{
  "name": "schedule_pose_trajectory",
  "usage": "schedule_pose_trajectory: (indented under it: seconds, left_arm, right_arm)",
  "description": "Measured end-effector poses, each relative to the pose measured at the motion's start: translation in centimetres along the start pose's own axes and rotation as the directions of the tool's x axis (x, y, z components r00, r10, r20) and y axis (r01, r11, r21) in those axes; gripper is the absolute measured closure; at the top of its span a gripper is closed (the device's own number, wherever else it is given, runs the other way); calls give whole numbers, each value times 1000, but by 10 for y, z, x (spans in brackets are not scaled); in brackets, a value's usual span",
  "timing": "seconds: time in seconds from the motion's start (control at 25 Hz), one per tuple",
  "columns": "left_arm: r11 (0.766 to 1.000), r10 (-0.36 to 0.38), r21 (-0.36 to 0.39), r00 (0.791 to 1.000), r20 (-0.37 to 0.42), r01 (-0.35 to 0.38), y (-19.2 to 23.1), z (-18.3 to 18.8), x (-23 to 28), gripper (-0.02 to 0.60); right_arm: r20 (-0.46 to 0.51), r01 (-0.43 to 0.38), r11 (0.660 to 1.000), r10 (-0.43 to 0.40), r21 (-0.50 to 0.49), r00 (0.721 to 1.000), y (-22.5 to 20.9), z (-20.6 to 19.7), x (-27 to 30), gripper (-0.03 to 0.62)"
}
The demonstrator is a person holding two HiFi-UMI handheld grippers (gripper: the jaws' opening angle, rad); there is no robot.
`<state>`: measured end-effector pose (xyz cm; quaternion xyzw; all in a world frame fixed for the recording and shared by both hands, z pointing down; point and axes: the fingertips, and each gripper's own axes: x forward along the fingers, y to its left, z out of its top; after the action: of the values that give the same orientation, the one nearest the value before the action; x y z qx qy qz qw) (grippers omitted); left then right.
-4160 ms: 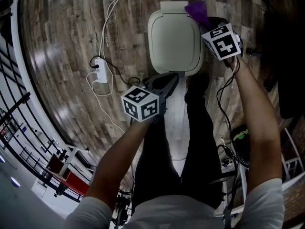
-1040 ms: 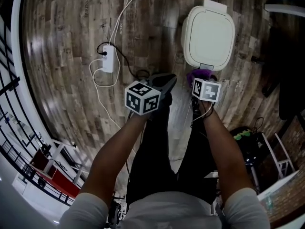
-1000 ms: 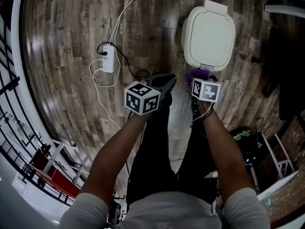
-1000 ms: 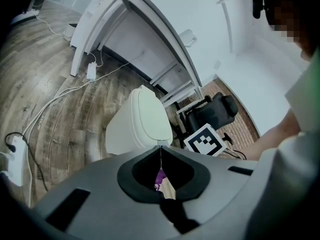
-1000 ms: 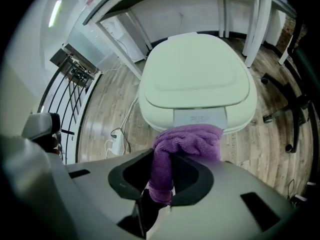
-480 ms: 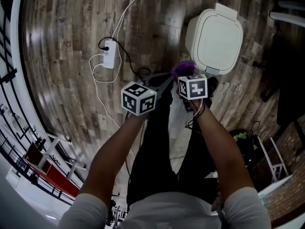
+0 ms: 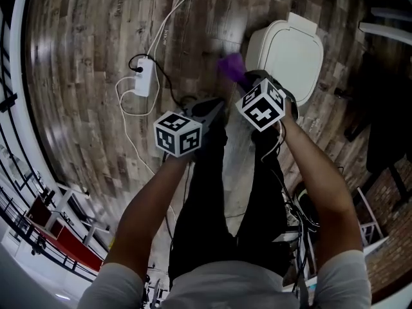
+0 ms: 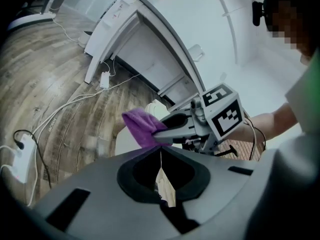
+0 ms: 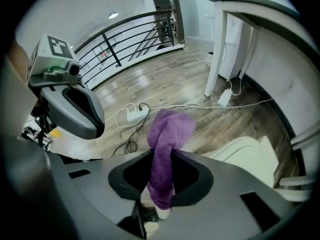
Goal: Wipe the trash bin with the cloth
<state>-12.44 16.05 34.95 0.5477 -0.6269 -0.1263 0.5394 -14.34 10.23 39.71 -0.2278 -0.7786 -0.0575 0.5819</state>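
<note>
My right claw (image 7: 246, 82): clamped on purple cloth (image 7: 230, 65), beside trash bin (image 7: 290, 56) | my left claw (image 7: 209, 108): clenched, empty | both over wood floor (image 7: 84, 76).

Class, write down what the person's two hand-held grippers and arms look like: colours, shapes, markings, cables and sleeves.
The left hand-held gripper and right hand-held gripper are grey plastic with dark cut-outs, each carrying a white cube printed with black square markers. A thin dark cable runs along the right forearm. The person wears short pale grey sleeves.
</note>
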Motion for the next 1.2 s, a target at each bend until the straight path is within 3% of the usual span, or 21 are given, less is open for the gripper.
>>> schedule_pose_trajectory:
  seconds: [0.28, 0.56, 0.72, 0.88, 0.96, 1.08, 1.2]
  left_arm:
    - [1000, -23, 19, 999, 47, 22, -5, 37, 19, 577]
    - [999, -43, 25, 997, 69, 41, -12, 55, 25, 577]
    - [999, -48, 18, 996, 79, 47, -11, 56, 25, 577]
    - [998, -57, 19, 995, 85, 55, -9, 53, 24, 577]
    - [998, -61, 18, 994, 85, 60, -8, 52, 23, 577]
    - [998, -64, 17, 994, 86, 63, -6, 51, 21, 577]
    - [998, -65, 20, 995, 79, 63, -4, 49, 18, 577]
  right_arm:
    - [-106, 114, 978, -133, -173, 985, -100, 18, -32, 499]
    - [-218, 177, 927, -258, -331, 941, -171, 31, -34, 499]
    - [-296, 185, 854, -360, -486, 885, -202, 35, -26, 499]
    - [-353, 164, 728, -500, -665, 791, -232, 27, -20, 499]
    - [-367, 154, 691, -543, -706, 755, -243, 22, -19, 499]
    - [-393, 153, 670, -588, -727, 707, -260, 18, -18, 499]
    - [-450, 119, 699, -572, -706, 686, -260, 12, -11, 499]
